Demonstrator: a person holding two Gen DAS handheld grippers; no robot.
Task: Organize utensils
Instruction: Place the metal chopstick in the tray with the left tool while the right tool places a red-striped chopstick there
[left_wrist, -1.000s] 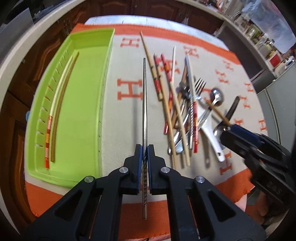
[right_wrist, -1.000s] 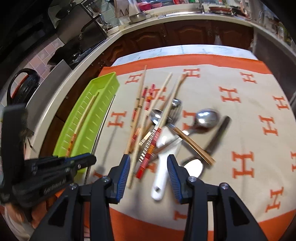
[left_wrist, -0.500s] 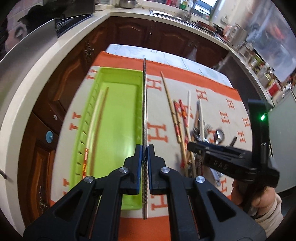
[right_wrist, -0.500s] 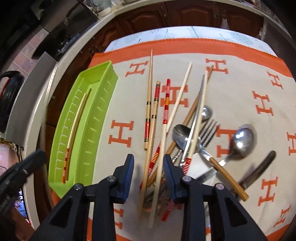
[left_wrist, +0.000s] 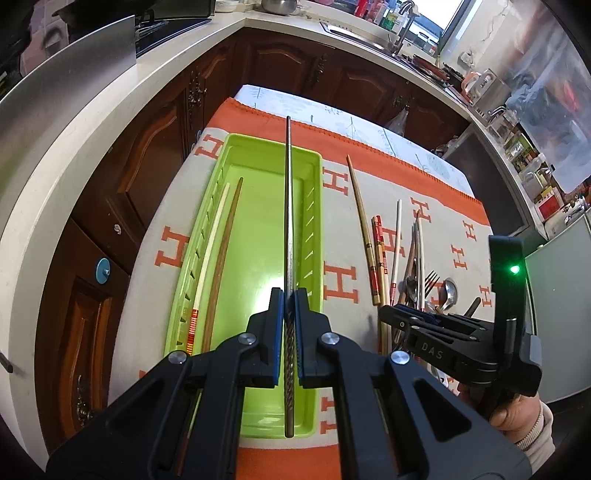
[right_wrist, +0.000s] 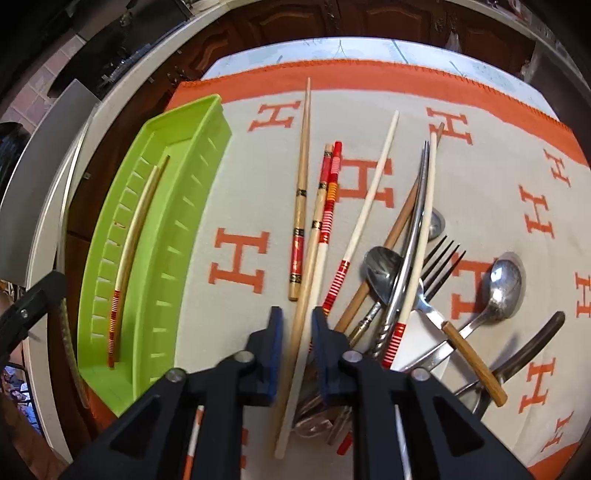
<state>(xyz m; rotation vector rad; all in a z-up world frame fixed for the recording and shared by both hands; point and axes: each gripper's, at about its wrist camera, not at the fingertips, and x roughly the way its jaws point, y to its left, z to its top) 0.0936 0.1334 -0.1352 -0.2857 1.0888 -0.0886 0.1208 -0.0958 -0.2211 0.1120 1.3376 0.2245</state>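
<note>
My left gripper (left_wrist: 290, 295) is shut on a long metal chopstick (left_wrist: 288, 203) with a twisted handle, held lengthwise above the green tray (left_wrist: 240, 142). Along the tray's left side lie a white chopstick with a red-striped end (left_wrist: 212, 236) and a brown one (left_wrist: 225, 240). My right gripper (right_wrist: 297, 314) is open and low over the utensil pile, with a pale chopstick (right_wrist: 301, 332) lying between its fingers. In the pile are more chopsticks, a fork (right_wrist: 439, 258) and spoons (right_wrist: 502, 284). The right gripper (left_wrist: 400, 316) also shows in the left wrist view.
A beige cloth with orange H marks (right_wrist: 240, 266) covers the small table, and the tray (right_wrist: 184, 184) sits at its left edge. Dark wooden cabinets (left_wrist: 155, 147) and a pale countertop (left_wrist: 92, 110) wrap around left and behind. A hand in a pale sleeve (left_wrist: 517, 413) holds the right gripper.
My left gripper carried the metal chopstick leftward from over the cloth to over the tray. My right gripper came down onto the pile and its fingers narrowed around a pale chopstick.
</note>
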